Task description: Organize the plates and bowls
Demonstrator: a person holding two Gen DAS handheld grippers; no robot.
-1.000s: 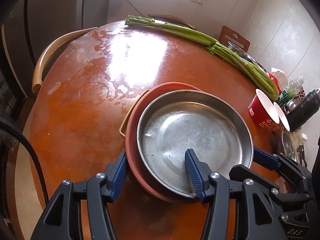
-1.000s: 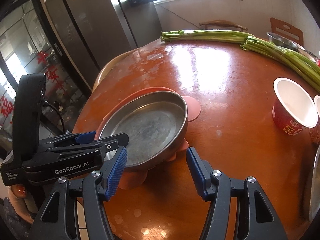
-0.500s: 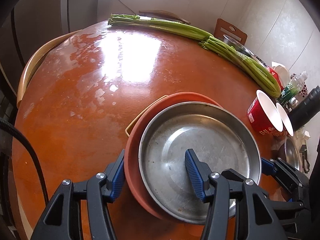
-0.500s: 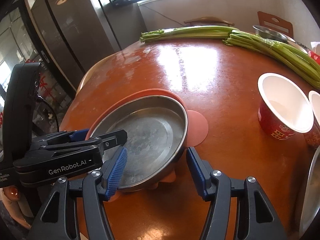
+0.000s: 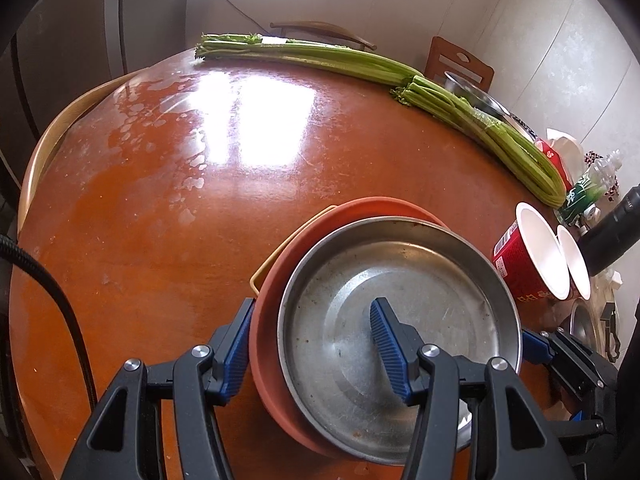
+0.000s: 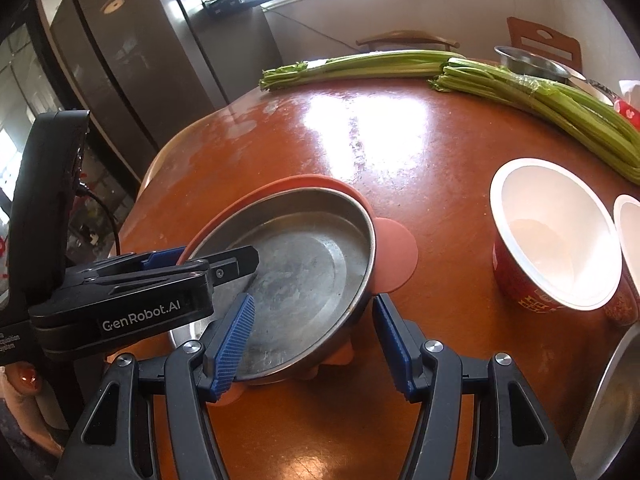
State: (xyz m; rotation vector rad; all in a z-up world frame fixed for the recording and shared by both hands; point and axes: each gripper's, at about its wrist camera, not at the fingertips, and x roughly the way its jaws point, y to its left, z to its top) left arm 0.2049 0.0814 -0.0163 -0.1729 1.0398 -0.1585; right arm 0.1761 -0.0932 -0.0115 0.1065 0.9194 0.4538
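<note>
Both claws clamp the stacked steel pan (image 5: 396,320) and orange plate (image 5: 272,280): left gripper (image 5: 308,348) at its left rim, right gripper (image 6: 312,344) at its right rim; bare table (image 5: 168,208) spreads beyond.

Celery (image 5: 472,108); red cup (image 6: 552,240); fridge (image 6: 132,64)

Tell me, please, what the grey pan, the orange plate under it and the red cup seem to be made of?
Grey pan: most likely stainless steel, dull brushed finish with scratches and soft reflections. Orange plate: probably matte plastic or silicone, uniform colour without glare; the frames leave it open. Red cup: seemingly coated paper, with a printed outside, white inside and thin rolled rim.
</note>
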